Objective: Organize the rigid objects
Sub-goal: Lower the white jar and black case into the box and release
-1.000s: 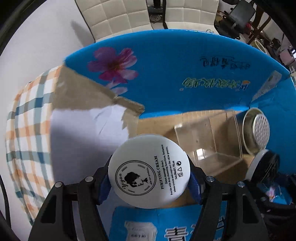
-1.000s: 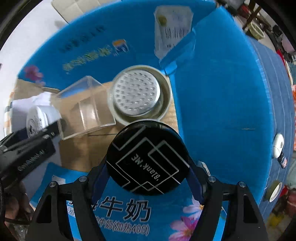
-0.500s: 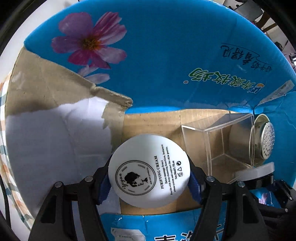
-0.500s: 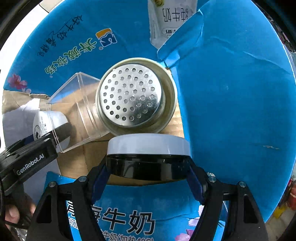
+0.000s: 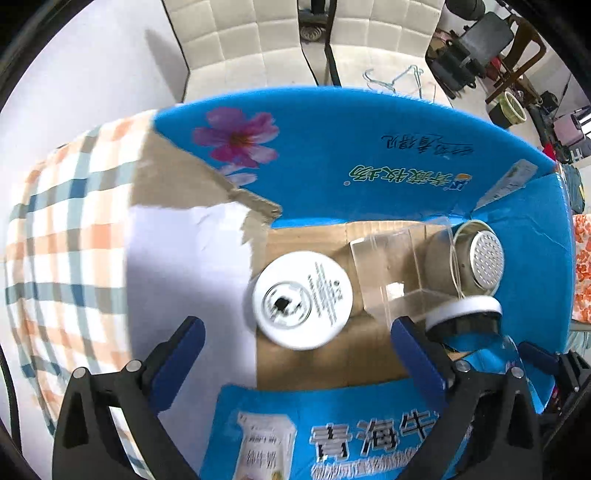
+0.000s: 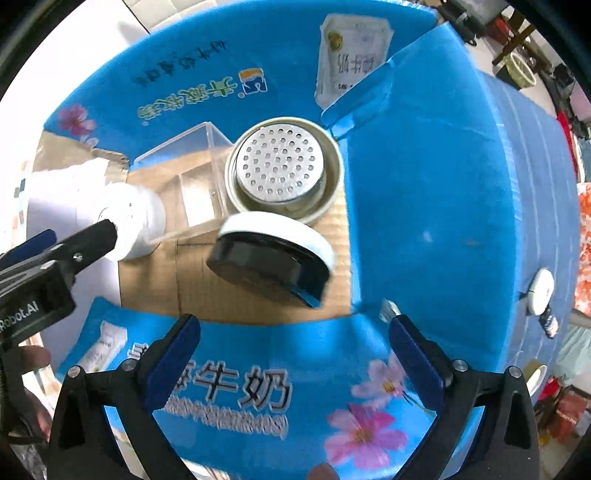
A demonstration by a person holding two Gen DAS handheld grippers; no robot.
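A white cream jar (image 5: 303,299) lies on the brown floor of the blue cardboard box (image 5: 369,155), just beyond my open left gripper (image 5: 295,354). The same white cream jar (image 6: 133,218) shows at the left of the right wrist view. A black jar with a white lid (image 6: 273,254) sits tilted and blurred inside the box, ahead of my open right gripper (image 6: 293,354). This black jar (image 5: 465,317) also appears at the right of the left wrist view. Nothing is between either gripper's fingers.
A clear plastic box (image 6: 188,177) and a metal strainer cup (image 6: 282,170) rest deeper in the blue box. A checked cloth (image 5: 70,229) covers the table on the left. White chairs (image 5: 295,33) stand behind. A person's hand (image 6: 29,360) holds the left gripper.
Both grippers opened and pulled back up. The white cream jar and the black jar left their fingers and now rest in the box.
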